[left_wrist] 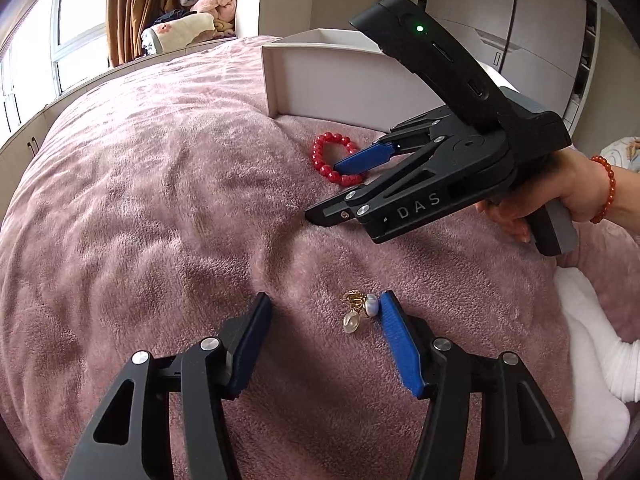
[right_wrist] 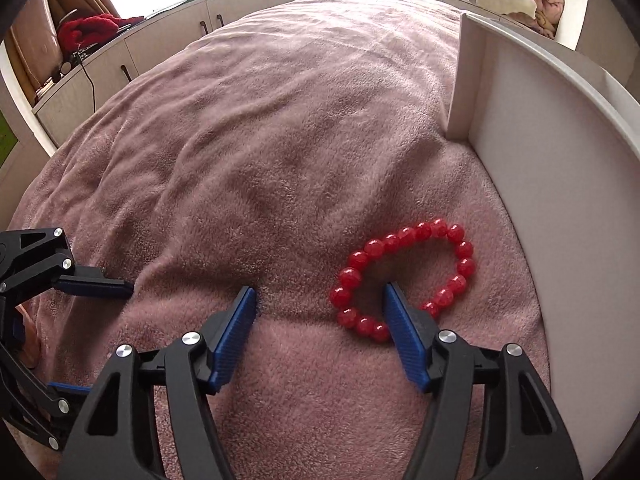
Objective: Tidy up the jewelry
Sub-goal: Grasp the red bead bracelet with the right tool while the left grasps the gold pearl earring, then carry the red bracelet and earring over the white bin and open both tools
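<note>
A red bead bracelet (right_wrist: 404, 276) lies on the pink blanket beside a white open box (right_wrist: 552, 184); it also shows in the left wrist view (left_wrist: 334, 159). My right gripper (right_wrist: 320, 296) is open, its right finger resting inside the bracelet loop, its left finger on the blanket outside it. The right gripper also shows in the left wrist view (left_wrist: 324, 188). A small gold pendant with pearl and clear beads (left_wrist: 358, 312) lies on the blanket between the fingers of my open left gripper (left_wrist: 326, 304), close to the right finger.
The white box (left_wrist: 340, 76) stands on the blanket behind the bracelet. A white cloth (left_wrist: 592, 360) lies at the right. Low cabinets (right_wrist: 160, 40) and windows run along the far side of the bed.
</note>
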Motion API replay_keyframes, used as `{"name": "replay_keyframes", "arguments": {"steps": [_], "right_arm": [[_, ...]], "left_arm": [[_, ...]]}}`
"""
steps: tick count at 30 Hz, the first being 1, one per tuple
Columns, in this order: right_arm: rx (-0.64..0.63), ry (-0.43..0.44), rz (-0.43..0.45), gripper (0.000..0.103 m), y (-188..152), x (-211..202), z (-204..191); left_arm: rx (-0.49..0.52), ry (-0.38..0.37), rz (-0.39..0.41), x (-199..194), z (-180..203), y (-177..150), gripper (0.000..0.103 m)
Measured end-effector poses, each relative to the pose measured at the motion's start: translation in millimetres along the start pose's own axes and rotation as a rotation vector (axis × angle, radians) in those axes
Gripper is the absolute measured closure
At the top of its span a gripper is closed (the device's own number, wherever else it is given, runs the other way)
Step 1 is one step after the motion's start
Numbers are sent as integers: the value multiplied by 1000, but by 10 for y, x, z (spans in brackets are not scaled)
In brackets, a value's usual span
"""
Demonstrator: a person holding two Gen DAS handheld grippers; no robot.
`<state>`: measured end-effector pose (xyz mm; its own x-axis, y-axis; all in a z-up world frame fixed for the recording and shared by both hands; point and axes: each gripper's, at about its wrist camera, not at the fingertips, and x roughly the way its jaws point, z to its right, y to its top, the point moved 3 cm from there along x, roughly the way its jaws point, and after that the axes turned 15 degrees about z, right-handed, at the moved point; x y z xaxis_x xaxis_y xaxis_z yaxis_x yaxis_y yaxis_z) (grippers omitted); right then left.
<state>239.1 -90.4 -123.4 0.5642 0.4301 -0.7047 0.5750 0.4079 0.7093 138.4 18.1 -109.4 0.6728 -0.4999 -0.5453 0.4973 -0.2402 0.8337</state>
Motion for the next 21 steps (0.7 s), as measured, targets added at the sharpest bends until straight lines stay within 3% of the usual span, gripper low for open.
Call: {"name": "replay_keyframes", "arguments": {"steps": [2, 7, 14, 21], "right_arm": [[-11, -14, 11, 55, -11, -31, -20], [9, 1, 27, 89, -22, -135, -85], [113, 51, 75, 93, -117, -363, -64], [183, 119, 161, 93, -2, -683, -87]], "left_arm": [[-7, -6, 16, -20, -11, -1, 76], [-5, -18, 20, -39, 0, -15, 79], [-22, -28, 23, -48, -27, 9, 80], [-62, -20, 61, -116, -126, 55, 81]]}}
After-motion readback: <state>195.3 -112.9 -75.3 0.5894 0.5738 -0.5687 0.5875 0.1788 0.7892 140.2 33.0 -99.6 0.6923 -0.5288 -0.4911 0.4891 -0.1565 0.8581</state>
